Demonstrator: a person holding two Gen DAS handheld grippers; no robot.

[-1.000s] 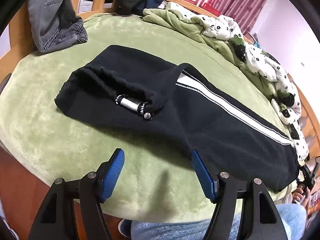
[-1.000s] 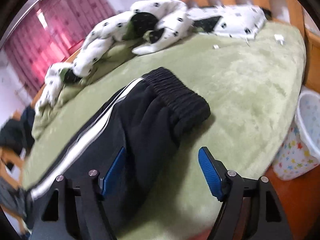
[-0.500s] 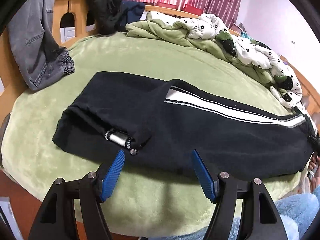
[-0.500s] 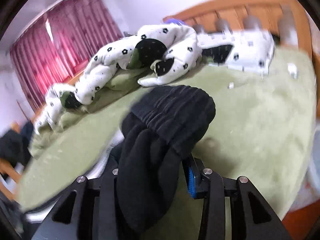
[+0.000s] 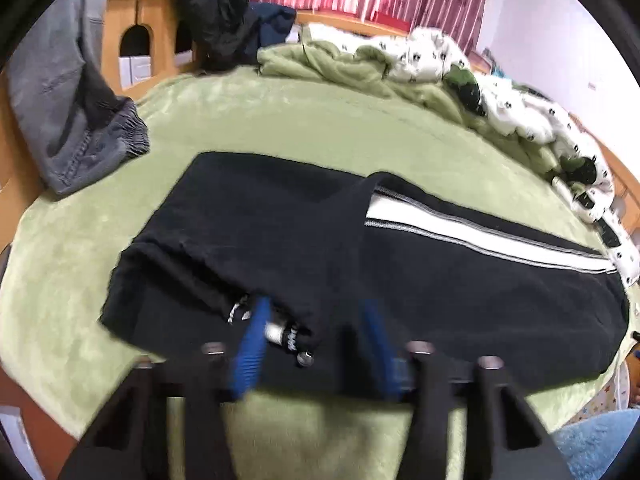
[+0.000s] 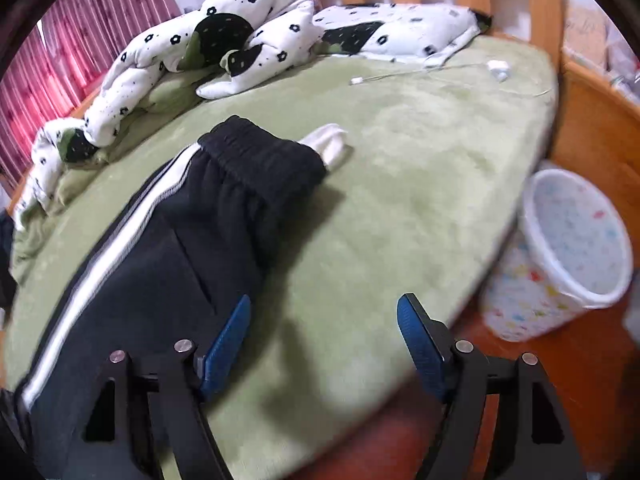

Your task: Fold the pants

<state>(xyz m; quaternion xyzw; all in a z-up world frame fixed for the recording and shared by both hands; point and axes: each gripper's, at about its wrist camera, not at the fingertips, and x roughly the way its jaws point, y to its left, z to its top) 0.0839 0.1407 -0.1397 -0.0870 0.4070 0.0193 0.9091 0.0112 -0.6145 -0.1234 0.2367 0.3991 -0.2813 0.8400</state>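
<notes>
Left gripper [image 5: 316,344] now closing on the pants [image 5: 320,248] waistband, lower centre; right gripper [image 6: 324,344] has let go, jaws reopening, empty; no readable writing.

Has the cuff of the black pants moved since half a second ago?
Yes. The cuff, then raised in front of the spotted quilt, now lies down on the green blanket.

Both pictures are bright with soft, even room light, and the round fisheye lens bends the green bed cover [image 5: 248,128] and leaves black corners. In the left wrist view the left gripper [image 5: 316,344] is smeared with blur, and the black pants [image 5: 280,232] are so dark their folds barely show. In the right wrist view the right gripper [image 6: 324,340] drops a soft grey shadow on the cover, and the floor and white bin [image 6: 560,256] look fuzzy.
</notes>
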